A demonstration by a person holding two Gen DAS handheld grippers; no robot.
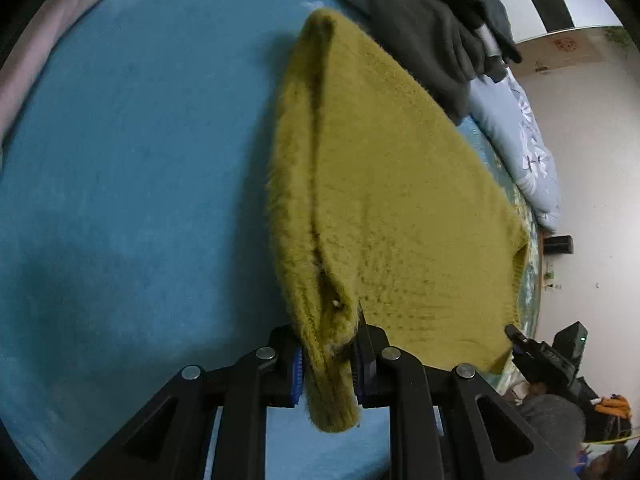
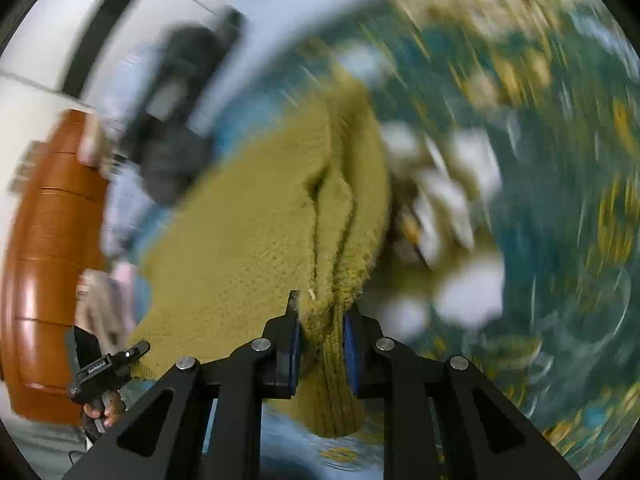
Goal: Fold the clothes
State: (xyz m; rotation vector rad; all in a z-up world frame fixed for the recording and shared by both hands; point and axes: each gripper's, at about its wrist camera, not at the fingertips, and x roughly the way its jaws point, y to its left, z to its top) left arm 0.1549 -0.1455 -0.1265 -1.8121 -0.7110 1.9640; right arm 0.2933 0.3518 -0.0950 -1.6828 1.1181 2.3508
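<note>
A fuzzy mustard-yellow sweater (image 1: pixel 392 208) is held stretched above a blue bed sheet (image 1: pixel 132 184). My left gripper (image 1: pixel 328 344) is shut on a bunched edge of the sweater, which hangs through the jaws. In the left wrist view the right gripper (image 1: pixel 520 340) pinches the sweater's other lower corner. In the right wrist view my right gripper (image 2: pixel 320 320) is shut on a folded edge of the same sweater (image 2: pixel 248 232). The left gripper (image 2: pixel 136 350) shows at the far corner there, in a hand. That view is blurred by motion.
A dark grey garment (image 1: pixel 432 28) and a pale blue patterned quilt (image 1: pixel 524 148) lie at the far side of the bed. A teal floral cover (image 2: pixel 552 200) lies to the right. A brown wooden headboard (image 2: pixel 48 264) stands at the left.
</note>
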